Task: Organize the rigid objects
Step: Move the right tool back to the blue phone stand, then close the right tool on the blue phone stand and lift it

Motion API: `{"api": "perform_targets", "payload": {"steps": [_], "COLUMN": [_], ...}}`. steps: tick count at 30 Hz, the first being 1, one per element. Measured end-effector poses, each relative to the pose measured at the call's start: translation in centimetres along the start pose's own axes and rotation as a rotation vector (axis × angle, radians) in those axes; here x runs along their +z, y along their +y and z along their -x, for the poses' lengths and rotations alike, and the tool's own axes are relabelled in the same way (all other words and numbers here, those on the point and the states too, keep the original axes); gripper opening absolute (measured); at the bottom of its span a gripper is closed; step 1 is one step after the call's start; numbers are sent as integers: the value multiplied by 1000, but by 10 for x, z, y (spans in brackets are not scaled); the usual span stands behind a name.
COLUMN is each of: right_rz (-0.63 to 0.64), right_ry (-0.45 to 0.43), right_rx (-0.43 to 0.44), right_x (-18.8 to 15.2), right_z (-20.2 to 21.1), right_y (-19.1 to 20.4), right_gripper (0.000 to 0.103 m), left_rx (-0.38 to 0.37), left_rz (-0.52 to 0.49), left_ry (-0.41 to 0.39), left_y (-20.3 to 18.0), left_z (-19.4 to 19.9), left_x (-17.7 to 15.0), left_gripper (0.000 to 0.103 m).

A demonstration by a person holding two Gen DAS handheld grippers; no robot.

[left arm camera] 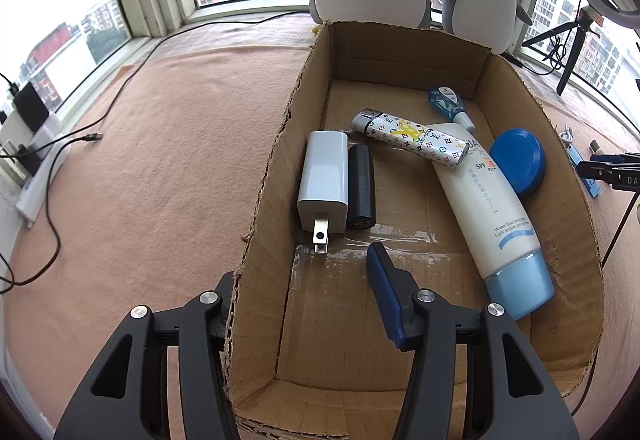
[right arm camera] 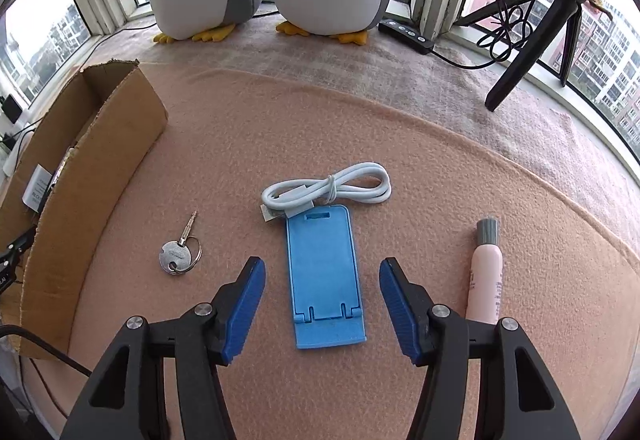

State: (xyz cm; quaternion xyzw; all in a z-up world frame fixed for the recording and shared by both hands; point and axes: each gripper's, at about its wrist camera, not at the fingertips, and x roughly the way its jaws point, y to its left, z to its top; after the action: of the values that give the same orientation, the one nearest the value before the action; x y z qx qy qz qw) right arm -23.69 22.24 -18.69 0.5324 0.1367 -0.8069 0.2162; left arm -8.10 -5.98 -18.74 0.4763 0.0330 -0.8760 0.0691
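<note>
Peach fleece covers the tabletop (right arm camera: 400, 160) by the bay windows, and on it, straight ahead of the right claw (right arm camera: 322, 306), lies the blue phone stand (right arm camera: 322, 280), flat and lengthwise along the claw's line, its near end between the two blue pads, which stand wide apart and touch nothing. This looks like the step in hand: picking the stand up for the cardboard box (right arm camera: 96, 144). To do it well, the claw should come down level so both pads meet the stand's long edges at once, low enough to catch the thin plastic without pinching the fleece. A grip near the middle would keep it from tipping. The white cable (right arm camera: 328, 190) rests against the stand's far end and seems to overlap it slightly, so a lift straight up and a little back may avoid dragging it. The key (right arm camera: 178, 254) lies to the left and the pink tube (right arm camera: 486, 280) to the right, both clear of the pads. Over the box, the left claw (left arm camera: 308, 292) hangs with its pads apart, straddling the box's left wall and gripping nothing. Inside already lie a white charger (left arm camera: 324, 180), a black cylinder (left arm camera: 361, 184), a patterned lighter (left arm camera: 412, 138), a sunscreen tube (left arm camera: 492, 212), a blue lid (left arm camera: 518, 160) and a small blue dispenser (left arm camera: 448, 102). Free floor remains at the near end, a good spot for the stand.
</note>
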Motion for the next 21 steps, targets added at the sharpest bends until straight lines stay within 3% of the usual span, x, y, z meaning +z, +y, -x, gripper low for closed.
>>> {"api": "perform_targets", "payload": {"steps": [3,8,12,21], "right_rz": [11,15,26,9], "right_ry": [22,26,31,28], "right_rx": [0,2,1,-4], "right_x": [1,2,0,-12], "right_z": [-5,-6,-3,3], "right_y": [2,3,6,11], "right_gripper": [48,46,33,33], "left_rx": [-1,0,1,1], "left_rz": [0,0,0,-2], "left_ry": [0,0,0,0], "left_y": [1,1,1,0], "left_z": [0,0,0,0], "left_x": [0,0,0,1], "left_gripper": [53,53,53,53]}}
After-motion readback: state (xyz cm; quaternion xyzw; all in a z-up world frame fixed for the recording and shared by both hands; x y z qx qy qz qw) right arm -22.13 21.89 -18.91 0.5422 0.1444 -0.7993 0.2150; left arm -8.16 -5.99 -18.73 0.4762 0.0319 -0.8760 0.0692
